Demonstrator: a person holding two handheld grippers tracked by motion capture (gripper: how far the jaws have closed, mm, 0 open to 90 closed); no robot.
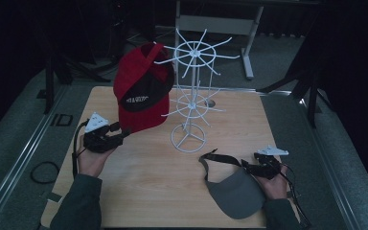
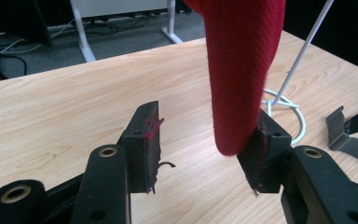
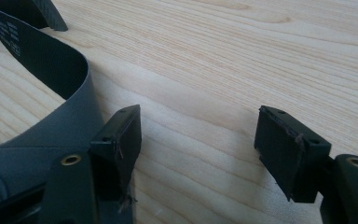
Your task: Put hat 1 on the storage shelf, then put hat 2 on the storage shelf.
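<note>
High view. Pale wooden desk (image 1: pixel 148 191), rectangular, 4 items on or above it. Item 1: white wire display rack (image 1: pixel 191 96) with 2 tiers of radiating hooks and a ring base, standing upright near the middle of the desk toward the far edge. Item 2: red fabric baseball cap with a black panel and white lettering (image 1: pixel 141 88), hanging on the rack's left side, its red brim pointing down toward the desk. Item 3: grey fabric sun visor with a black strap (image 1: pixel 235 191), lying flat near the desk's near right corner. Item 4: left claw (image 1: pixel 123 130), held in the left hand (image 1: pixel 93 160) by the desk's left edge, its tips at the cap's brim. Right claw (image 1: pixel 247 167), held in the right hand (image 1: pixel 273 184), sits at the visor's right side.

Left gripper view. Left claw (image 2: pixel 205 149) open, 2 black jaws apart; the red brim (image 2: pixel 240 70) hangs between them, lying against the right jaw and clear of the left. Rack base (image 2: pixel 289 112) beyond.

Right gripper view. Right claw (image 3: pixel 200 149) open, bare desk (image 3: pixel 237 56) between the jaws; the visor's grey band (image 3: pixel 70 116) touches the outer side of the left jaw.
</note>
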